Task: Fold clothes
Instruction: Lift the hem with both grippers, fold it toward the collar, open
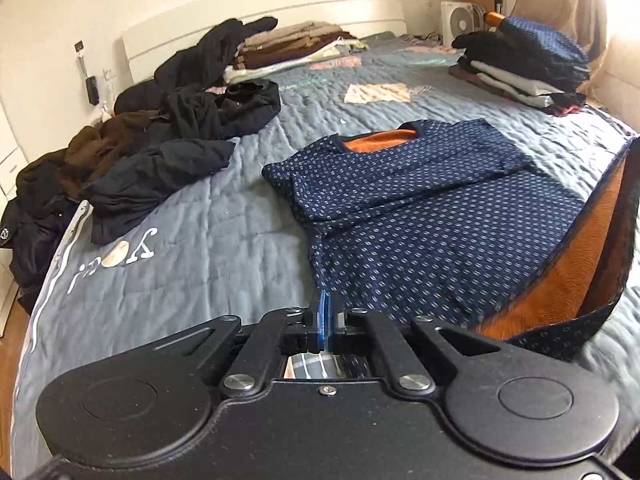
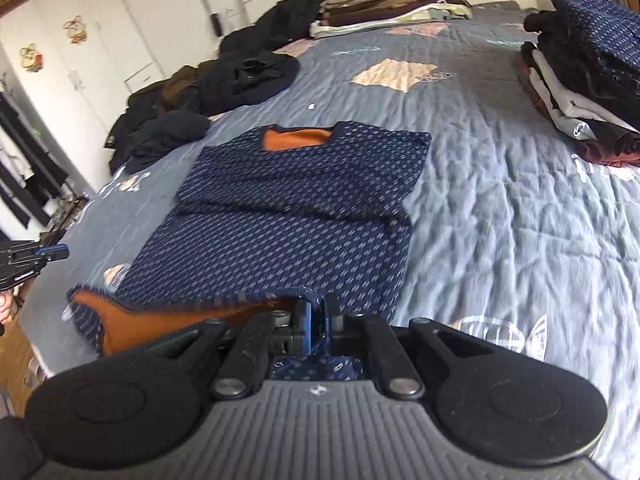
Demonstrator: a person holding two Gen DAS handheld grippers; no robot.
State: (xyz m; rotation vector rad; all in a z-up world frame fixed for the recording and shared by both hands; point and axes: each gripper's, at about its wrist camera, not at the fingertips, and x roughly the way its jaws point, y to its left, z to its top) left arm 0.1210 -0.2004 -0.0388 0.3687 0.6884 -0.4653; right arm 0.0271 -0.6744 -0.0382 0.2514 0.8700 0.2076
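A navy dotted sweater point(image 1: 420, 216) point(image 2: 288, 208) with an orange lining lies on the grey-blue quilt point(image 1: 192, 264), collar away from me and sleeves folded in. My right gripper point(image 2: 316, 320) is shut on its near hem. That hem is raised, and the orange inside point(image 2: 132, 320) shows along it. The hem's left corner point(image 2: 76, 296) droops onto the bed. My left gripper point(image 1: 324, 316) point(image 2: 62, 253) is shut and hovers just off that corner. No cloth shows between its blue pads point(image 1: 320, 312).
A heap of black and brown clothes point(image 1: 160, 140) point(image 2: 224, 80) runs along the left of the bed. Folded stacks sit by the headboard point(image 1: 296, 44) and at the far right point(image 1: 528, 68) point(image 2: 584, 80). A white fan point(image 1: 460, 20) stands behind. A wardrobe point(image 2: 80, 60) lines the left wall.
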